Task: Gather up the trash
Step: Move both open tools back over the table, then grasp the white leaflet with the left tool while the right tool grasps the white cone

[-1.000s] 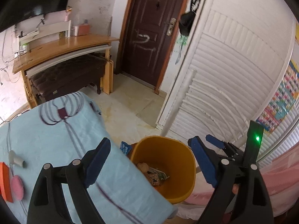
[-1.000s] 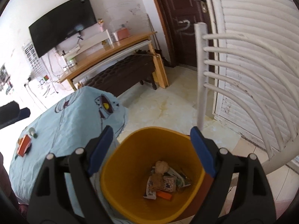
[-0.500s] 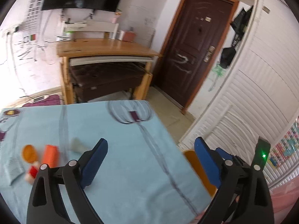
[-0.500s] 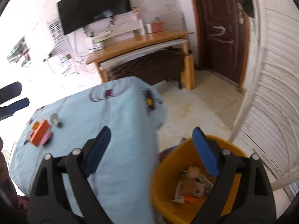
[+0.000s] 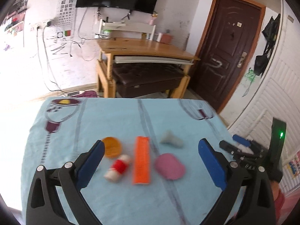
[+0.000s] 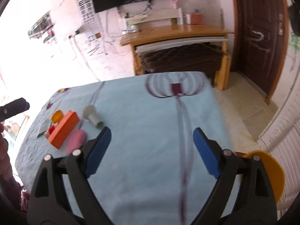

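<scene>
Trash lies on the light blue tablecloth [image 5: 116, 120]: an orange box [image 5: 142, 159], a pink oval piece [image 5: 169, 166], a red-and-white small bottle [image 5: 119, 166], an orange round lid [image 5: 112, 146] and a grey-white tube piece [image 5: 171, 139]. My left gripper [image 5: 150, 161] is open and empty, hovering above these items. My right gripper [image 6: 151, 150] is open and empty over the bare cloth, to the right of the same items: orange box [image 6: 62, 129], pink piece [image 6: 76, 143], tube piece [image 6: 92, 117]. The yellow bin [image 6: 270, 170] shows only its rim at the right.
A wooden desk [image 5: 144, 50] with a dark bench [image 5: 148, 76] under it stands beyond the table. A brown door [image 5: 228, 50] and white louvred panels [image 5: 266, 101] are at the right. My right gripper [image 5: 241, 146] shows at the right edge of the left wrist view.
Both grippers have swung left from over the yellow bin to over the table. The trash items are now in front of the left gripper. Both stay open.
</scene>
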### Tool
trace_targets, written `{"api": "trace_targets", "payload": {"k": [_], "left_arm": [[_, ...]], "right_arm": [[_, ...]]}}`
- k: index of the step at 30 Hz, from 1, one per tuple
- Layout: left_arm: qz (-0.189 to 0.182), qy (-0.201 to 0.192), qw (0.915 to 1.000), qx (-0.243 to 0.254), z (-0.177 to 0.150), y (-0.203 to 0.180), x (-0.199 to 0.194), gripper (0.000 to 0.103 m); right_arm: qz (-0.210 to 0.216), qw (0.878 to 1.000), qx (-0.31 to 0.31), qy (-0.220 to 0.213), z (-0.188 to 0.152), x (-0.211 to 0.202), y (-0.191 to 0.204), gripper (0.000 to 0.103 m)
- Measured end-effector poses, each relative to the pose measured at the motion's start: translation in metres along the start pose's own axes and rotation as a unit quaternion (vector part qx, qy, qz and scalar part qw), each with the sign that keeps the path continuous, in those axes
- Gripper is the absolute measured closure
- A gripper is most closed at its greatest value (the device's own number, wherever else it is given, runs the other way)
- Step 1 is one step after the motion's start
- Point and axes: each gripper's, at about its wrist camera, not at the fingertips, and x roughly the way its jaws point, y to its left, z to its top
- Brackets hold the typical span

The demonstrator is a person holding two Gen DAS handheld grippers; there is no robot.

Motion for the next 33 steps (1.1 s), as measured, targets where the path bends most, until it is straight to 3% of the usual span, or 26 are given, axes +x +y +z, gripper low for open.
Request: {"api": "trace_targets", "payload": {"k": [8,26,33], "left_arm": [[0.024,0.021,0.9995,0.0,-0.007,0.062,0.003,0.009],[0.044,0.088,0.994,0.048,-0.038,0.102,0.05,0.009],[0.049,0.095,0.9923,0.063,-0.041,0.1,0.055,0.037]], "right_arm": [[0.013,0.998,-0.055,0.026,0.016,0.028,0.044,0.017],[0.018,0.989,-0.134,0.066,0.029,0.078,0.096,0.014],[0.018,0.987,-0.142,0.075,0.028,0.088,0.103,0.014]]}}
